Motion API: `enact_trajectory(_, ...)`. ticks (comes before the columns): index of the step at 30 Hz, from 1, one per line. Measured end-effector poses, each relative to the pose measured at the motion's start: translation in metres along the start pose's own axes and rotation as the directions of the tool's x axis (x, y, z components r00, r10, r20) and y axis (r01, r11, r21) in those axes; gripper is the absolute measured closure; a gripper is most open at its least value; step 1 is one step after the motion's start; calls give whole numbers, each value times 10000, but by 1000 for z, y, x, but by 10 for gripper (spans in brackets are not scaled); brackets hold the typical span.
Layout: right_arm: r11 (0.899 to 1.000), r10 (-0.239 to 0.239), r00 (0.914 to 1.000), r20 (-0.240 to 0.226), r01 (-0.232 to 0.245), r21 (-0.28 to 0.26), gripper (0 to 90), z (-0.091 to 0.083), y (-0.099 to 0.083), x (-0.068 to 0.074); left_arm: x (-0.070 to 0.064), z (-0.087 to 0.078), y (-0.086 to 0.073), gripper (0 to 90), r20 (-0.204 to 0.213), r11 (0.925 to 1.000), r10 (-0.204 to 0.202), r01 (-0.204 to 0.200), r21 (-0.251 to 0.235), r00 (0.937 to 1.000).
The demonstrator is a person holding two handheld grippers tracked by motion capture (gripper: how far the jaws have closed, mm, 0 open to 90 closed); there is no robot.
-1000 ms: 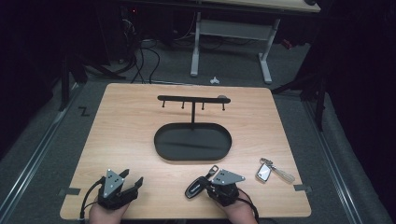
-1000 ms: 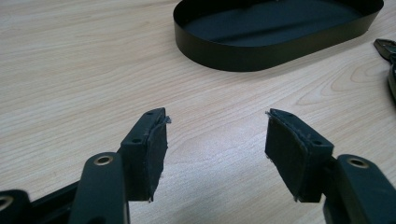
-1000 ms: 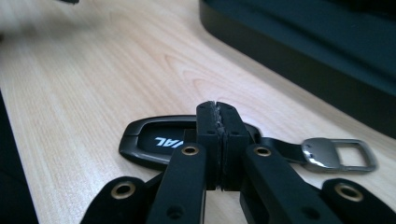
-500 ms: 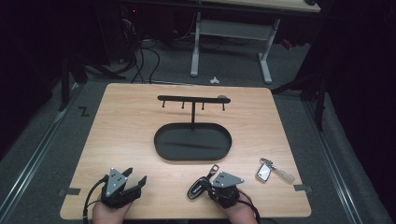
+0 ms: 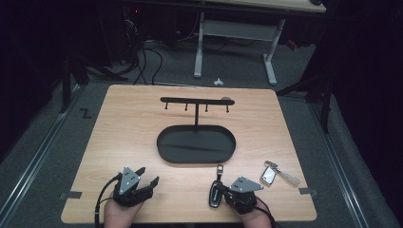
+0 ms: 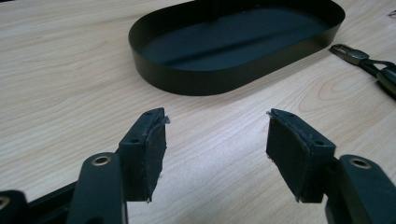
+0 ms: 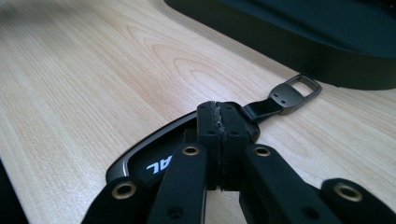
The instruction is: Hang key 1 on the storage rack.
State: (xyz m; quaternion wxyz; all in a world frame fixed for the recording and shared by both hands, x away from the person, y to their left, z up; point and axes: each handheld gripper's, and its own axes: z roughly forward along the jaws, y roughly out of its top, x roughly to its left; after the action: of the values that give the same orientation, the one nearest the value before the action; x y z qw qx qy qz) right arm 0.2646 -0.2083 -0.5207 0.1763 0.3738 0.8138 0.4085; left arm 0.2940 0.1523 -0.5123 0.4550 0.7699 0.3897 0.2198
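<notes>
The right gripper [image 5: 223,192] sits near the front edge of the table [image 5: 119,133], right of centre. Its jaws are pressed together in the right gripper view [image 7: 222,116], with no gap showing between the pads. They close at the strap end of the black key fob [image 7: 140,163], and the strap's metal loop [image 7: 296,91] sticks out past the tips toward the tray.

Compared with a second ago, the right gripper has shifted right along the front edge. The black key fob [image 5: 215,197] has shifted with it while lying flat on the wood. That reads as a real pinch on the fob, probably on the thin strap root, not just jaws resting on top.

The left gripper [image 5: 148,175] has also slid slightly right near the front-left corner. Its jaws are spread wide and hold nothing [image 6: 215,140], aimed at the oval tray [image 6: 210,81].

Nothing else has moved:
- The key stand's hook bar [image 5: 195,100] has all pegs bare.
- The oval tray [image 5: 159,142] beneath it is empty.
- A second, silver key fob [image 5: 269,175] lies near the front-right corner, untouched.

Judged meaning: the grasp is secured and the fob is not yet lifted. The next move is likely to raise it and bring the loop to a peg. The loop points away from the jaws, which should help hooking.
</notes>
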Motion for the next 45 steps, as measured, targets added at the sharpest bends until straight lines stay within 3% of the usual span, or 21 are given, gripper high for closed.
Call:
enact_trajectory(7, 9999, -70, 9999, -95, 68, -159, 896, -8, -1, 9, -3, 7, 4, 373, 110, 10000, 72, -72, -5, 9999)
enact_trajectory(19, 9987, -391, 9989, -245, 399, 312, 896, 1, -4, 14, -2, 6, 2, 370, 64, 10000, 1, -1, 6, 10000)
enact_trajectory(27, 9988, -221, 9994, 248, 210, 452, 896, -7, -12, -1, -3, 8, 3, 370, 133, 10000, 22, -23, 21, 9999)
enact_trajectory(36, 9985, 265, 9942, 1045, -313, 441, 896, -22, -21, -23, -5, 13, 7, 371, 326, 10000, 64, -63, -14, 9994)
enact_trajectory(40, 9975, 581, 9924, 1084, -621, 347, 891, -26, -24, -27, -7, 16, 9, 370, 419, 9999, 129, -129, 3, 9990)
enact_trajectory(45, 9981, 560, 9920, 1136, -587, 199, 879, -30, -24, -26, -8, 18, 9, 371, 484, 9999, 162, -161, -16, 9987)
